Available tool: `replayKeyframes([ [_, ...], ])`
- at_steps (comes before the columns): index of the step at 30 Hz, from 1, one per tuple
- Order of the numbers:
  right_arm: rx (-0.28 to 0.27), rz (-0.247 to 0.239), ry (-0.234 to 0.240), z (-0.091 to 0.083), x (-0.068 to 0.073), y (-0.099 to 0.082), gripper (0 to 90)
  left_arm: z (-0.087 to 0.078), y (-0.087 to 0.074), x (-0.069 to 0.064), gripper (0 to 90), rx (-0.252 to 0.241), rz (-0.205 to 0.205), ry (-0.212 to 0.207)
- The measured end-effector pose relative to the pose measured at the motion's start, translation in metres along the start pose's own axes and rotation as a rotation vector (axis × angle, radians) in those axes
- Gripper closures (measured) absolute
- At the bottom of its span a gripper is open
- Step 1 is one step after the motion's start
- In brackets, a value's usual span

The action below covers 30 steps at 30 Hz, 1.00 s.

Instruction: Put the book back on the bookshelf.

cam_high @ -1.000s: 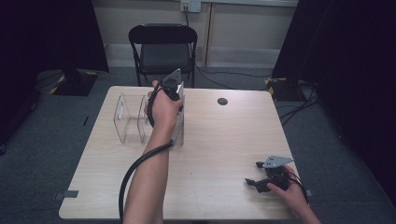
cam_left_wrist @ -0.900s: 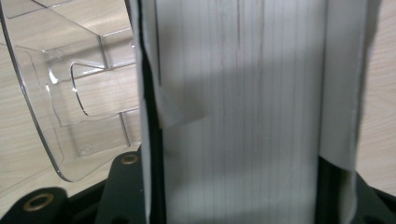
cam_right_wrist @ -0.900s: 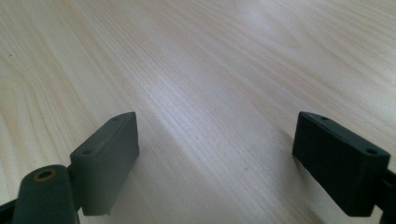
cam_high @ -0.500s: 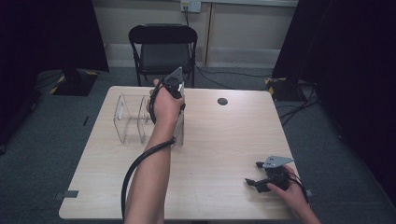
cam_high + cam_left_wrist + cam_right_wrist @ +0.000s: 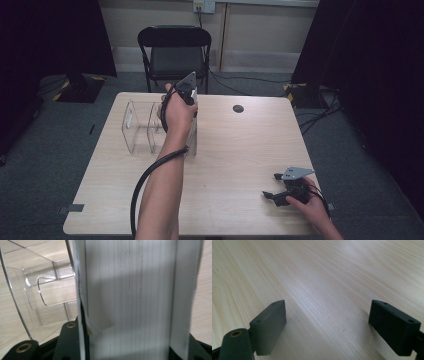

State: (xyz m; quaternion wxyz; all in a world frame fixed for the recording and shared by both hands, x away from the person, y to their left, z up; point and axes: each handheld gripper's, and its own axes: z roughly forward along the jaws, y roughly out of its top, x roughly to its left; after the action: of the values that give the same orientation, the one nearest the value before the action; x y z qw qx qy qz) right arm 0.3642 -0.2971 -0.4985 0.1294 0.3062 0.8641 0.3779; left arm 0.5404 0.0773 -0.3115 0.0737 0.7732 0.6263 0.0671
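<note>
— So where does the work stand on the bench (image 5: 240, 165)?
— Left gripper (image 5: 186, 94) has its fingers clamped on the thick book (image 5: 130, 300), upright just right of the clear rack (image 5: 142, 125), far left. Seating it looks to be the step.
— Next?
— Probably ease it down, then release. Right gripper (image 5: 274, 196) rests near right, fingers wide, nothing between them.

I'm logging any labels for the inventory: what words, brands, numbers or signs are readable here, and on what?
None can be read.
Book held in the left hand-held gripper: page edges face the camera, no print shows.
Clear plastic holder: no label.
Table: bare wood grain.
Right hand-held gripper: no marking legible.
</note>
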Motion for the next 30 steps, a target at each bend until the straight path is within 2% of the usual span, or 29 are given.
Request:
replayKeyframes([
  [3, 0.0, 0.0, 0.0, 0.0, 0.0, 0.0, 14.0, -0.0008, -0.0001, 0.0004, 53.4, 0.007, 0.009, 0.001],
  [7, 0.0, 0.0, 0.0, 0.0, -0.0001, 0.0, 14.0, -0.0005, 0.0016, 0.0012, 53.5, -0.016, -0.027, -0.016],
  [9, 0.0, 0.0, 0.0, 0.0, 0.0, 0.0, 14.0, -0.0007, 0.0026, 0.0011, 53.5, -0.028, -0.024, -0.013],
  [10, 0.001, -0.002, 0.001, 0.0, -0.0002, 0.0, 14.0, -0.0004, 0.0032, 0.0005, 53.5, -0.039, -0.035, -0.013],
  [13, 0.001, -0.002, 0.001, 0.0, -0.0002, 0.0, 14.0, 0.0003, 0.0045, 0.0023, 53.4, -0.034, -0.033, -0.014],
  [17, 0.001, -0.003, 0.002, -0.0001, -0.0001, 0.0, 14.0, 0.0017, 0.0051, 0.001, 53.1, -0.048, -0.051, -0.011],
  [19, 0.0, 0.0, 0.002, 0.0, 0.0001, 0.0, 14.0, 0.0019, 0.0049, -0.0025, 52.6, -0.044, -0.03, 0.006],
  [21, 0.0, -0.003, 0.002, 0.0, 0.0, -0.0001, 14.0, 0.0024, 0.0048, -0.0045, 51.9, -0.054, -0.029, 0.013],
  [22, 0.001, -0.003, 0.002, -0.0001, 0.0, -0.0001, 14.1, 0.0025, 0.0044, -0.0047, 51.6, -0.057, -0.035, 0.012],
  [27, 0.0, -0.004, 0.002, 0.0, 0.0, -0.0001, 14.1, 0.0008, 0.0018, -0.0022, 49.0, -0.043, -0.014, -0.009],
  [30, 0.0, -0.004, 0.002, 0.0, 0.0, -0.0001, 14.0, -0.001, -0.0005, -0.0021, 48.3, -0.043, -0.023, -0.02],
])
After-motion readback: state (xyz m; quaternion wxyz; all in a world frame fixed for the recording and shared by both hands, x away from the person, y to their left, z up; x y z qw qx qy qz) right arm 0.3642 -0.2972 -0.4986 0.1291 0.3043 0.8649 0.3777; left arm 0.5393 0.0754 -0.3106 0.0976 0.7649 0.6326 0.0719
